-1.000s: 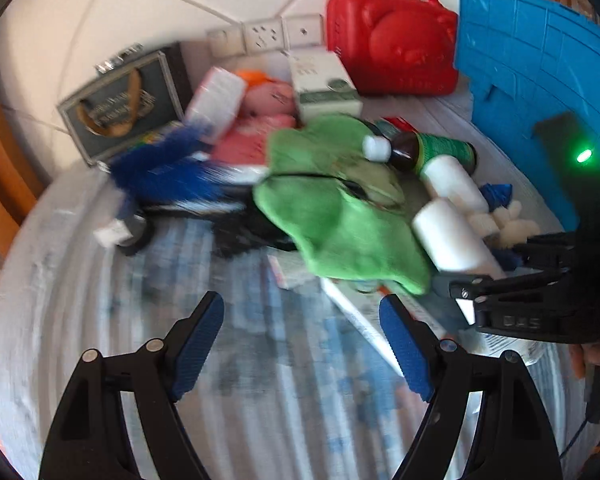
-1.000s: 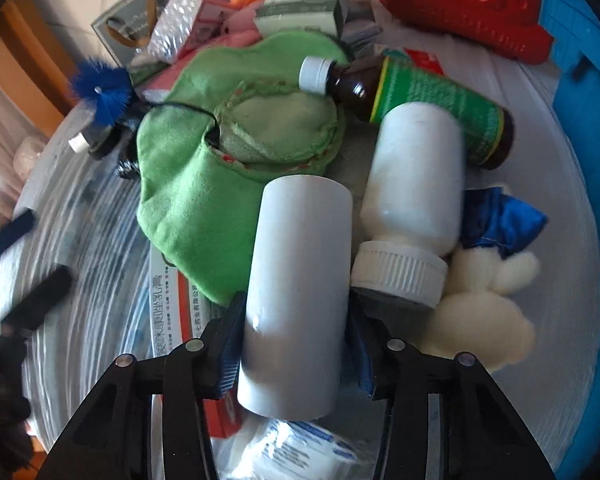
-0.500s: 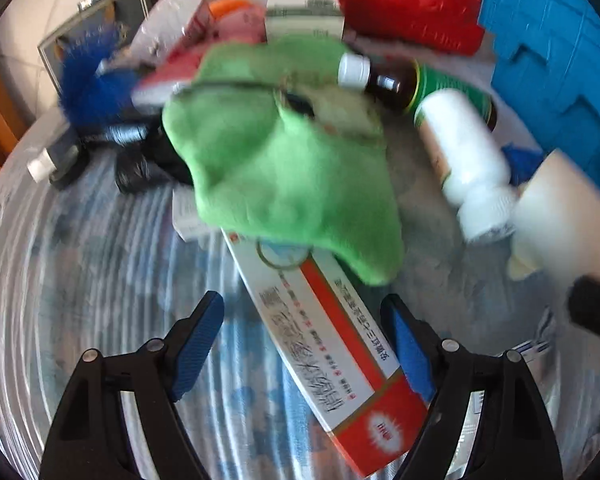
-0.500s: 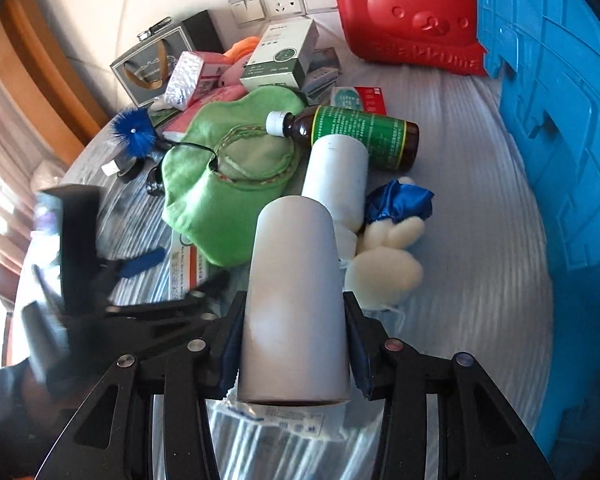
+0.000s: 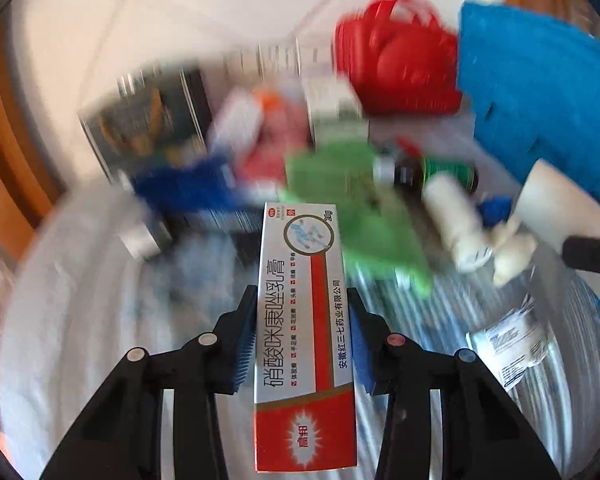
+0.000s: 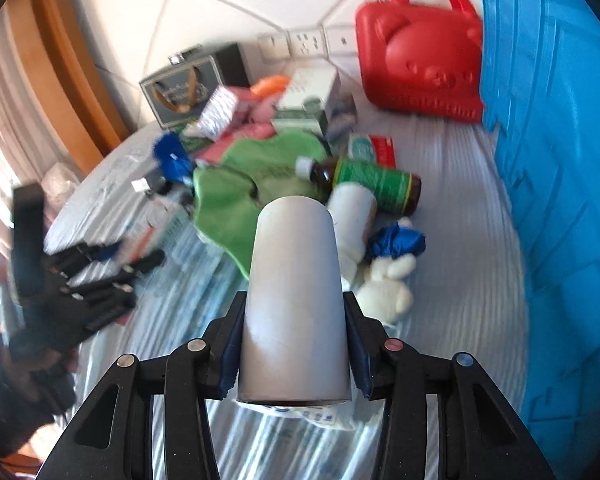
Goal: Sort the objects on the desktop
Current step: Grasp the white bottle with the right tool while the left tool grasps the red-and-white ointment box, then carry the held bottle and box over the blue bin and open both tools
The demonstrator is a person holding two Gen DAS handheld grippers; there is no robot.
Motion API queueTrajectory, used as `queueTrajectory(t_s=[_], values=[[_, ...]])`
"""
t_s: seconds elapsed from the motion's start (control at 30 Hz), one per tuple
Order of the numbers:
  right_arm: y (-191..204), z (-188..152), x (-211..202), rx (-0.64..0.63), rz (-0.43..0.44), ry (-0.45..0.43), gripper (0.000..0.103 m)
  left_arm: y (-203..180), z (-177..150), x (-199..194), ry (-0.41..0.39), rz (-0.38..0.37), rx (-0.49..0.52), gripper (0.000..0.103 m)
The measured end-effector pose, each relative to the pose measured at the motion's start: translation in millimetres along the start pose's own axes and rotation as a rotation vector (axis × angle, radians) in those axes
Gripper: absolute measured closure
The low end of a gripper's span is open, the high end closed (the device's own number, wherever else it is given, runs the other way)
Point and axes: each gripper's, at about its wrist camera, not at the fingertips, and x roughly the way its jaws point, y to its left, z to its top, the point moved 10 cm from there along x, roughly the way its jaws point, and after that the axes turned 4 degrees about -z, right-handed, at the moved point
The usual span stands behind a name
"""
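A long white and red ointment box [image 5: 304,360] stands between the blue pads of my left gripper [image 5: 302,296]. Its jaws are closing, and the pads press on the box's sides, holding it above the striped tablecloth [image 5: 80,300]. My right gripper [image 6: 295,300] is shut on a plain white cylinder [image 6: 294,272] and holds it well above the table. In the right wrist view the left gripper [image 6: 136,252] shows blurred at the left, with a gloved hand [image 6: 40,320] behind it. The cylinder [image 5: 560,204] also shows at the right edge of the left wrist view.
On the cloth lie a green cloth [image 6: 236,200], a brown bottle with a green label [image 6: 376,184], a white bottle [image 6: 352,216], a white plush toy [image 6: 384,284] and a paper packet [image 6: 312,416]. A red bear case [image 6: 420,72] and several boxes stand behind. A blue crate [image 6: 560,160] walls the right.
My left gripper went from open above the cloth to closed on the ointment box and lifted it. The right gripper rose from the pile with the white cylinder.
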Motion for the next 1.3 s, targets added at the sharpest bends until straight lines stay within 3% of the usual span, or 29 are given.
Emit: queueTrajectory(t_s=[0.2, 0.37, 0.57, 0.7, 0.83, 0.93, 1.1, 1.3], values=[[27.4, 34.2, -65.3, -0.026, -0.02, -0.156, 0.059, -2.7, 79.9, -63.4, -0.179, 0.04, 0.101, 0.062], [28.1, 65.8, -151.9, 0.005, -0.101, -0.337, 0.059, -35.2, 143.5, -121.4, -0.343, -0.006, 0.157, 0.062], [-15.2, 74.9, -260.8, 0.118, -0.225, -0.509, 0.059, -101.5, 208.0, -170.2, -0.5, -0.115, 0.229, 0.062], [-61.4, 70.9, -332.7, 0.18, -0.346, -0.613, 0.059, -168.1, 243.1, -200.4, -0.578, -0.206, 0.278, 0.062], [-118.3, 61.1, -387.9, 0.261, -0.438, -0.673, 0.059, -232.2, 261.9, -215.3, -0.61, -0.286, 0.317, 0.062], [-156.2, 52.8, -410.6, 0.289, -0.481, -0.669, 0.059, -284.4, 271.4, -233.9, -0.634, -0.332, 0.335, 0.062], [-211.1, 37.8, -429.9, 0.327, -0.516, -0.651, 0.059, -350.6, 288.9, -231.5, -0.616, -0.358, 0.374, 0.062], [-269.7, 18.0, -429.1, 0.405, -0.488, -0.603, 0.059, -407.7, 304.1, -220.9, -0.576, -0.33, 0.418, 0.062]])
